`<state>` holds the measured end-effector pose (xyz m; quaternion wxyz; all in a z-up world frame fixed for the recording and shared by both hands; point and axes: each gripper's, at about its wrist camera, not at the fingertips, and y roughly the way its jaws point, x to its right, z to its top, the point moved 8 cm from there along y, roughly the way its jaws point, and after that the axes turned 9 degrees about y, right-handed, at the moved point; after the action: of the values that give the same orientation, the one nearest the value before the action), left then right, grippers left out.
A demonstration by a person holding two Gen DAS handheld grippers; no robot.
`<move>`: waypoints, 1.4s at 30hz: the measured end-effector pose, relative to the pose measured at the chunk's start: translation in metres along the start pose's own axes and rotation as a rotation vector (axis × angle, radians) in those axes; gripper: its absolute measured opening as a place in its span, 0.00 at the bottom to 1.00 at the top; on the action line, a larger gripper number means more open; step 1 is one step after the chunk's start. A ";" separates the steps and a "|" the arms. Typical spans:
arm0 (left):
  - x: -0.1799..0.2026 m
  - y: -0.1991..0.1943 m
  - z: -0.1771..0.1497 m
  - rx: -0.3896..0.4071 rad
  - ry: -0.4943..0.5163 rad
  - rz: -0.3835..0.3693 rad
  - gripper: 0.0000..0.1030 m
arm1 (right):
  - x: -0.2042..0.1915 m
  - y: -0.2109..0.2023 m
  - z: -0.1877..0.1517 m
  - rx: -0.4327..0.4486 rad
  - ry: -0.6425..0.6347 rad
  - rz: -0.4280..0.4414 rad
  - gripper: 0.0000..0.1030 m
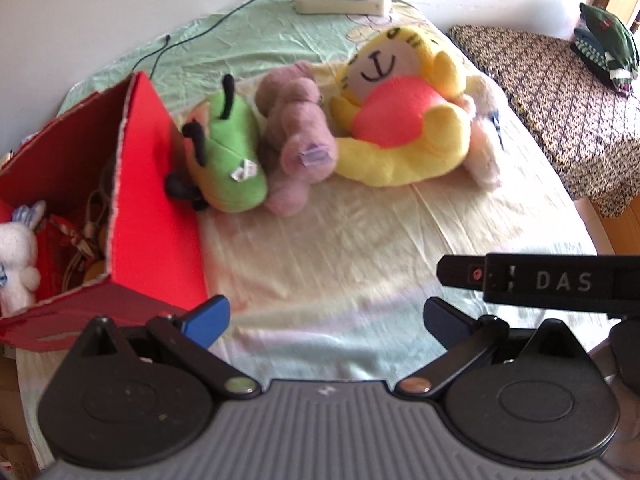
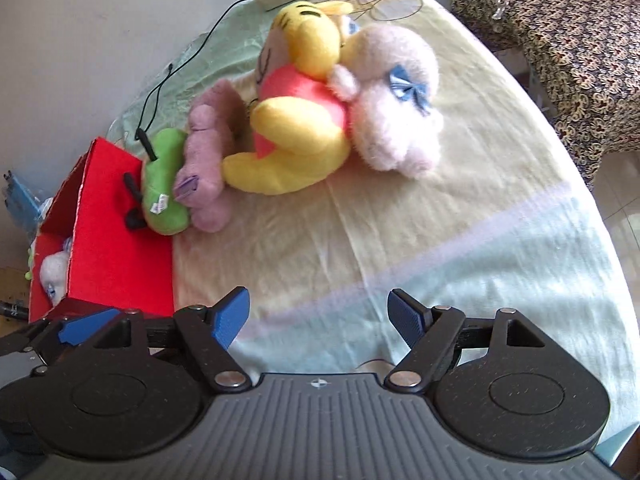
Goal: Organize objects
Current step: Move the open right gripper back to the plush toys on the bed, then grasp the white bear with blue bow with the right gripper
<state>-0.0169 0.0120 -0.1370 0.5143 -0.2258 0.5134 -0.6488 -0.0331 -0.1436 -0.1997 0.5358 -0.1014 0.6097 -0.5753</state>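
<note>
The red box (image 1: 152, 200) occupies the left of the left wrist frame, open at the top, with a small white plush (image 1: 16, 264) and some cords already inside; its walls look like thin card, so they are likely to flex if pushed. Four plush toys lie in a touching row on the bed sheet (image 1: 360, 248), running from the box wall at centre left toward the upper right. The yellow bear (image 1: 400, 120) is the largest; it looks light and compressible, and a grip across an arm or leg should hold better than one across the wide belly. The pale pink plush (image 2: 396, 104), pressed against the bear's far side, is fluffy and probably squashes deeply, so a limb or an ear is the safer hold. The mauve plush (image 1: 296, 136) offers narrow lobes suited to the fingers. The green plush (image 1: 228, 152), smallest, leans against the box wall. The left gripper (image 1: 326, 320) and the right gripper (image 2: 318, 316) both sit at the lower frame edge, jaws spread wide, holding nothing.
</note>
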 end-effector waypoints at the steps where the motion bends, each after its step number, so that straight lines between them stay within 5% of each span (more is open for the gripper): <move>1: 0.002 0.002 0.000 -0.004 0.003 -0.003 1.00 | 0.003 -0.001 -0.001 0.001 0.005 0.003 0.76; 12: 0.019 0.024 0.008 -0.019 0.052 -0.052 1.00 | 0.024 -0.002 0.004 0.037 0.104 0.029 0.68; 32: 0.061 0.032 0.036 0.148 0.165 -0.231 0.97 | 0.063 -0.011 0.034 0.129 0.255 0.122 0.50; 42: 0.096 0.034 0.065 0.255 0.218 -0.399 0.96 | 0.074 -0.013 0.101 0.271 0.185 0.200 0.50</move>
<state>0.0160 -0.1009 -0.1662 0.3421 -0.1844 0.4251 -0.8175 0.0082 -0.2619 -0.2051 0.5407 0.0864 0.5803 -0.6029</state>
